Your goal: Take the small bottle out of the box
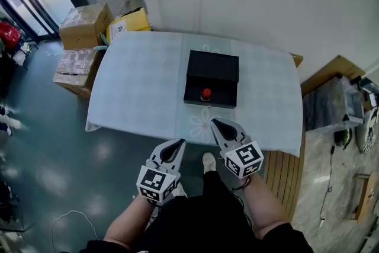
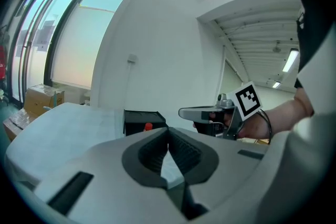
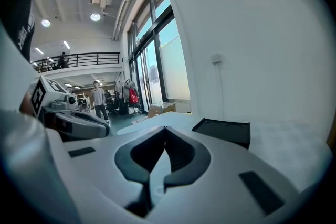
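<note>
A black box [image 1: 211, 78] stands open in the middle of the table [image 1: 136, 86], its lid tilted back. Inside, near its front edge, a small bottle with a red cap [image 1: 205, 93] stands upright. Both grippers hover off the table's near edge, short of the box. My left gripper [image 1: 179, 143] is shut and empty; my right gripper [image 1: 214, 122] is shut and empty too, slightly closer to the box. In the left gripper view the box [image 2: 140, 120] and red cap [image 2: 148, 126] lie beyond the closed jaws. The right gripper view shows the box [image 3: 224, 131] ahead on the right.
A pale cloth covers the table, which stands against a white wall. Cardboard boxes [image 1: 83, 25] and a yellow box [image 1: 129, 22] sit on the floor at the far left. To the right are a wooden platform [image 1: 283, 170] and a clear bin [image 1: 331, 105]. A person [image 3: 97, 100] stands far off.
</note>
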`<state>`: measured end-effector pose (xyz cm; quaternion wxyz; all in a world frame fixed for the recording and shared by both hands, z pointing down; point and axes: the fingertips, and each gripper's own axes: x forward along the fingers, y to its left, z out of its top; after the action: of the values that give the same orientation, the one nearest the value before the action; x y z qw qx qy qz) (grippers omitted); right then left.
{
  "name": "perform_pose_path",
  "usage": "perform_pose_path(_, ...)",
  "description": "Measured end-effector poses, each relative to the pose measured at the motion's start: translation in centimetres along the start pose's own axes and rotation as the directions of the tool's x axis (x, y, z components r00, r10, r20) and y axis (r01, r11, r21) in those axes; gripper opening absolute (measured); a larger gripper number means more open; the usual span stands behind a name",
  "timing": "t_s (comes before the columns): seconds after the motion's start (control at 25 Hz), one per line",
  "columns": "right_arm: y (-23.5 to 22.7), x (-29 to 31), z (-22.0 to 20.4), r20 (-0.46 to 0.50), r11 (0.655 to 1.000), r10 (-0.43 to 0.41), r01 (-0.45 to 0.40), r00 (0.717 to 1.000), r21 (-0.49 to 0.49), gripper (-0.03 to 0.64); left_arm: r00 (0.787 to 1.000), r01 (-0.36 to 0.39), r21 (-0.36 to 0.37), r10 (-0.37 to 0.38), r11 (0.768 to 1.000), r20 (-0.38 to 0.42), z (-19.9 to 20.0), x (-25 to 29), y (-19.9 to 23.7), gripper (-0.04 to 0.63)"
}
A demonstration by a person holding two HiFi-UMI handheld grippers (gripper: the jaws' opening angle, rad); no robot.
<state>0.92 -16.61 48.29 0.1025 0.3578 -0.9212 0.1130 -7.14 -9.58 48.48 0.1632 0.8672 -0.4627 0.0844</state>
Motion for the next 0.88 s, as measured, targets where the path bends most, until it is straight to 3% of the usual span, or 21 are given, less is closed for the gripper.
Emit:
perform_pose_path(0.52, -6.5, 5.0, -3.5, -0.115, 0.997, 0.072, -0.074, 0.991, -0.015, 0.028, 0.997, -0.065, -0.046, 0.063, 0.997, -0.033, -0.3, 5.7, 0.7, 0.029)
perform_pose_path(0.6, -7.1, 5.8, -4.2, -0.136, 0.996, 0.086, -0.09, 0.987, -0.024, 0.069, 0.996, -0.075, -0.058, 0.073, 0.995, -0.041, -0.6, 6.3, 0.8, 0.029)
perform_pose_path(0.88, -9.0, 8.8, -5.8, -0.187, 0.989, 0.109, -0.126, 0.976, -0.078, 0.123, 0.993, -0.095, -0.078, 0.09, 0.992, -0.072, -1.6, 7.8, 0.7, 0.029)
